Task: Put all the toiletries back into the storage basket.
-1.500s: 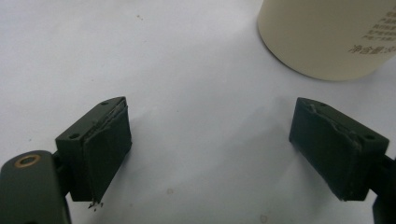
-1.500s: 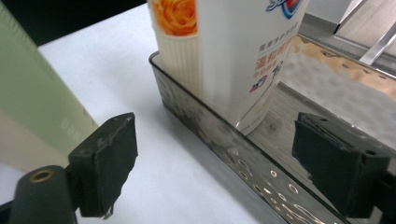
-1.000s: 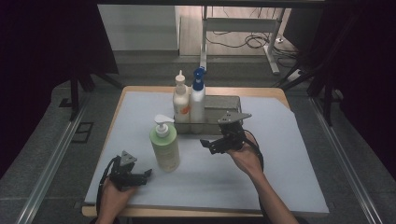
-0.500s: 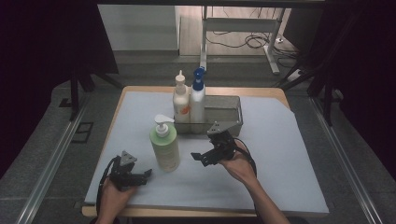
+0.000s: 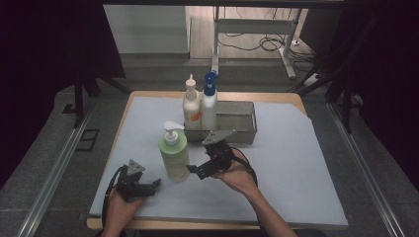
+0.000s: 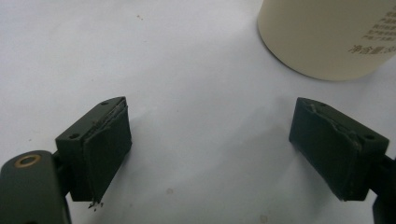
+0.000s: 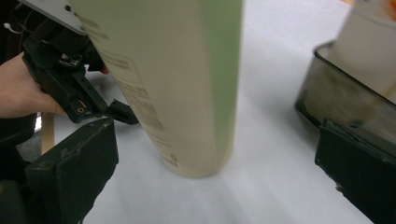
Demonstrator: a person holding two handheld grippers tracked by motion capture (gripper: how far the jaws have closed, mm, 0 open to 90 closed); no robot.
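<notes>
Right now my right gripper (image 5: 193, 170) sits just beside the green pump bottle (image 5: 174, 154), its jaws spread wide and closed on nothing; in the right gripper view the bottle (image 7: 177, 84) stands upright on the white mat (image 7: 261, 163) ahead of the two pads, nearer the left pad than the right, and I cannot tell whether either pad touches it. My left gripper (image 5: 154, 183) rests low on the mat near the table's front edge, on the bottle's other side, jaws also wide apart and empty; in the left gripper view the bottle's base (image 6: 327, 37) shows beyond the right pad, apart from it. Farther back, the grey bin (image 5: 237, 129) holds a cream bottle (image 5: 191, 106) and a blue-capped spray bottle (image 5: 209, 102), both upright at its left end.
</notes>
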